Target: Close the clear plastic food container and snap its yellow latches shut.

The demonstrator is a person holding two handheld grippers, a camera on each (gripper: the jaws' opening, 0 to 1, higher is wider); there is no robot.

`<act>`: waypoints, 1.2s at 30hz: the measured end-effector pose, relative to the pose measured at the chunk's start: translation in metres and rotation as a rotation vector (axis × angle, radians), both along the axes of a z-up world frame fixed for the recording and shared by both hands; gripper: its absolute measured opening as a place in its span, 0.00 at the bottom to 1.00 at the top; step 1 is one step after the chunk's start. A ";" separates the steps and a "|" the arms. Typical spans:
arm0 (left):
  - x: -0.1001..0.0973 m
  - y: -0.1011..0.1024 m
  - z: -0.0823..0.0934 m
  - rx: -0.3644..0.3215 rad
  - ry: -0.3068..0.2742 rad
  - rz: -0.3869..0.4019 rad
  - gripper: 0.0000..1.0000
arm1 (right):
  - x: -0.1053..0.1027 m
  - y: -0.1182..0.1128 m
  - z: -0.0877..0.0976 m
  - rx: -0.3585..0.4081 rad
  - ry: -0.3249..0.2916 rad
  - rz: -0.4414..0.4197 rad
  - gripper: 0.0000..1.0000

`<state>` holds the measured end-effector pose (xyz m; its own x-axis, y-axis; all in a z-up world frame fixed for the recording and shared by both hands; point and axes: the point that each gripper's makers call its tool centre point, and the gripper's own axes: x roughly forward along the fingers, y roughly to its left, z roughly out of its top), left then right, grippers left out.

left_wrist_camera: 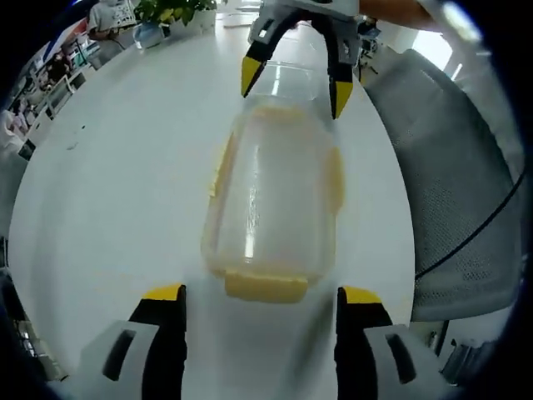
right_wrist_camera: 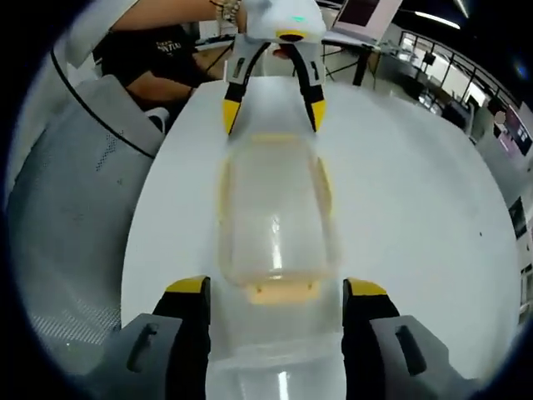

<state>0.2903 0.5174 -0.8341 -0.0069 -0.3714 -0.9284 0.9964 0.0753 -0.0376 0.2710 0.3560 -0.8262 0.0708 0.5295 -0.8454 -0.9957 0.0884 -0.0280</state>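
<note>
Latches look like the step now: the lid sits on the box (left_wrist_camera: 271, 208), which lies on the white counter (left_wrist_camera: 117, 183) between both grippers. Left gripper (left_wrist_camera: 260, 302) and right gripper (right_wrist_camera: 275, 296) stand wide open, holding nothing. Next, press a yellow latch (left_wrist_camera: 266, 286) down. Chair (left_wrist_camera: 454, 175) stands right, plants (left_wrist_camera: 171, 10) far off.

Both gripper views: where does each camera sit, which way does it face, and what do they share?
Left gripper view: rides the left gripper, looking along its open jaws over the container at the right gripper opposite.
Right gripper view: rides the right gripper, facing back over the container at the left gripper; a person's arm shows behind.
Shared: the container on the white table, and both grippers at opposite ends.
</note>
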 end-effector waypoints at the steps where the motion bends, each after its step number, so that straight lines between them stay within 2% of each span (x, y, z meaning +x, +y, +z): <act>1: 0.000 0.000 -0.001 0.000 0.003 -0.001 0.67 | 0.000 0.000 -0.001 -0.003 0.002 0.003 0.57; 12: -0.001 -0.003 -0.004 -0.004 0.034 -0.010 0.59 | 0.002 0.003 -0.011 -0.024 0.037 0.013 0.52; 16: 0.002 -0.004 -0.005 0.000 0.024 -0.021 0.54 | 0.003 0.003 -0.010 -0.031 0.035 0.022 0.51; 25: 0.005 -0.006 -0.006 -0.001 0.021 -0.038 0.48 | 0.006 0.000 -0.012 -0.063 0.009 0.051 0.43; 29: 0.002 -0.005 -0.005 -0.001 0.030 -0.051 0.39 | 0.007 0.000 -0.012 -0.066 0.006 0.050 0.43; 31: 0.002 -0.006 -0.004 0.000 0.010 -0.066 0.38 | 0.007 0.001 -0.012 -0.074 -0.004 0.057 0.43; 36: 0.003 -0.006 -0.004 0.004 0.006 -0.065 0.38 | 0.009 0.001 -0.013 -0.096 -0.019 0.069 0.41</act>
<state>0.2935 0.5117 -0.8386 -0.0370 -0.3659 -0.9299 0.9990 0.0102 -0.0438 0.2799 0.3571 -0.8393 0.0535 0.4507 -0.8911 -0.9985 0.0156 -0.0520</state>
